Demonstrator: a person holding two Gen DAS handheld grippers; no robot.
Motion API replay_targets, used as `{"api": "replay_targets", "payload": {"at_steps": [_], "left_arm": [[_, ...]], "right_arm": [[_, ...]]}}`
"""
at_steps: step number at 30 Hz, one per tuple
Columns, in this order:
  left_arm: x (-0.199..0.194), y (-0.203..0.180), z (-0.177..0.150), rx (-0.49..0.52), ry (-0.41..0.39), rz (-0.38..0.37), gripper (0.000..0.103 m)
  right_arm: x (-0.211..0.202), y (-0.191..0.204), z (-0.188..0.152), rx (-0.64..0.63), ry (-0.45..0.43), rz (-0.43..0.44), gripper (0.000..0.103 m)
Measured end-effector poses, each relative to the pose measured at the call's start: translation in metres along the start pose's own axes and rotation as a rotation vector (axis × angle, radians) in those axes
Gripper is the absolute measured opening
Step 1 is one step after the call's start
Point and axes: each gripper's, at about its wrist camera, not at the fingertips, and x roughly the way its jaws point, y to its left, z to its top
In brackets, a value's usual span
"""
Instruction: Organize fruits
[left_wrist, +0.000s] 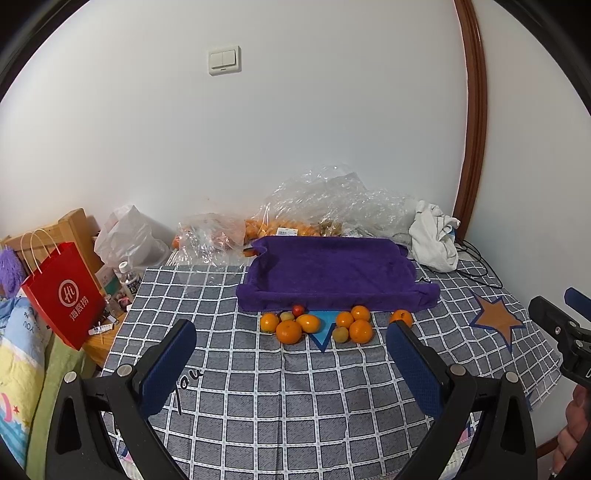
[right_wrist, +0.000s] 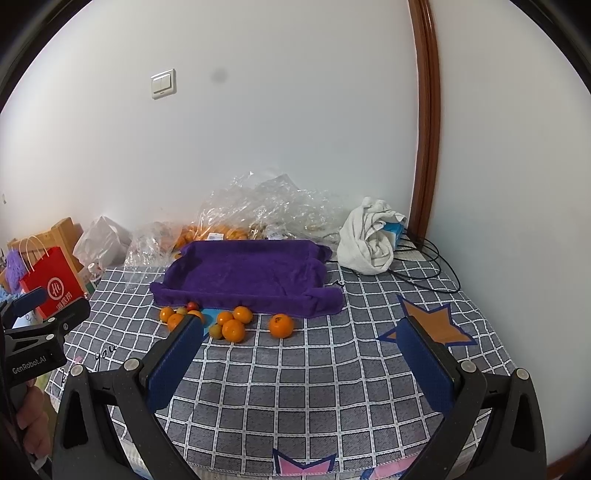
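1. Hovering above the checked cloth, the left gripper (left_wrist: 291, 347) and the right gripper (right_wrist: 301, 341) both face the purple towel tray (left_wrist: 332, 275); each has its jaws wide apart and empty, ready, I judge, to take a fruit.
2. The tangerines (left_wrist: 289, 331) lie in a loose huddle just in front of the tray's near rim, with a small red fruit (left_wrist: 298, 309) touching that rim and two greenish-yellow fruits (left_wrist: 340, 334) among them.
3. One tangerine (right_wrist: 281, 325) sits apart, near the tray's front right corner.
4. The tray is bare inside, so sorting seems not yet begun; its raised, soft edge should stop round fruit rolling off.
5. Behind the tray, clear plastic bags (left_wrist: 321, 206) hold more orange fruit, likely the supply.
6. A crumpled white cloth (right_wrist: 367, 238) rests beside the tray's far right corner, out of the working path.
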Motion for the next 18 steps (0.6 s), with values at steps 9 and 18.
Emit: {"api": "replay_targets", "payload": {"at_steps": [9, 18], "left_arm": [[0.0002, 0.0028, 0.0012, -0.009, 0.002, -0.003, 0.103], [0.0008, 0.0037, 0.0006, -0.014, 0.003, -0.005, 0.103]], "right_arm": [[0.0014, 0.0021, -0.0008, -0.001, 0.008, -0.003, 0.103], [0.0029, 0.0028, -0.0033, -0.007, 0.013, -0.004, 0.103]]}}
